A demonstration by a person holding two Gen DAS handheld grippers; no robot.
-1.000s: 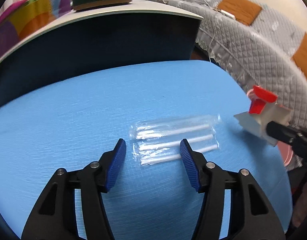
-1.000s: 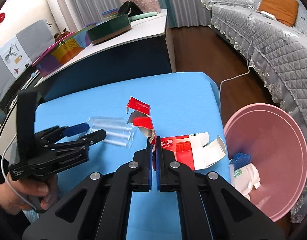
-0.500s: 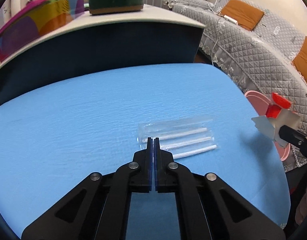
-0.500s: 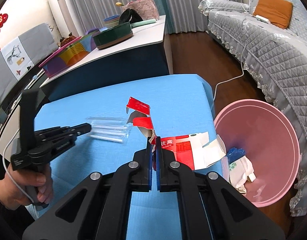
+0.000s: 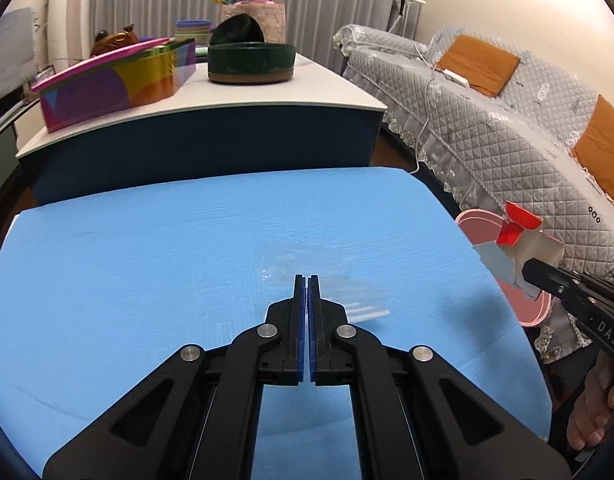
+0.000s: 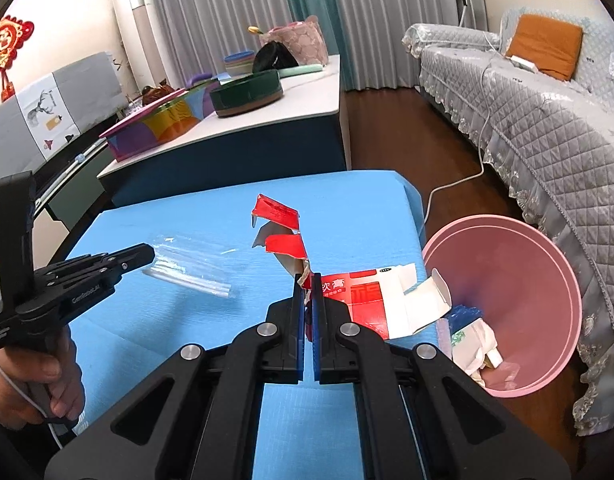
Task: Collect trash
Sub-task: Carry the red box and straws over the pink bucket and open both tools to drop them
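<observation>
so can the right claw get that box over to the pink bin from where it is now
Probably yes. The right claw is shut on the torn red and white box, and the pink bin sits just past the blue table's edge beside it, mouth tilted toward the claw, nothing between them.

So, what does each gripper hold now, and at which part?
The left gripper is shut on one end of the clear plastic packet. The right gripper is shut on a torn edge of the flattened red and white carton.
</observation>
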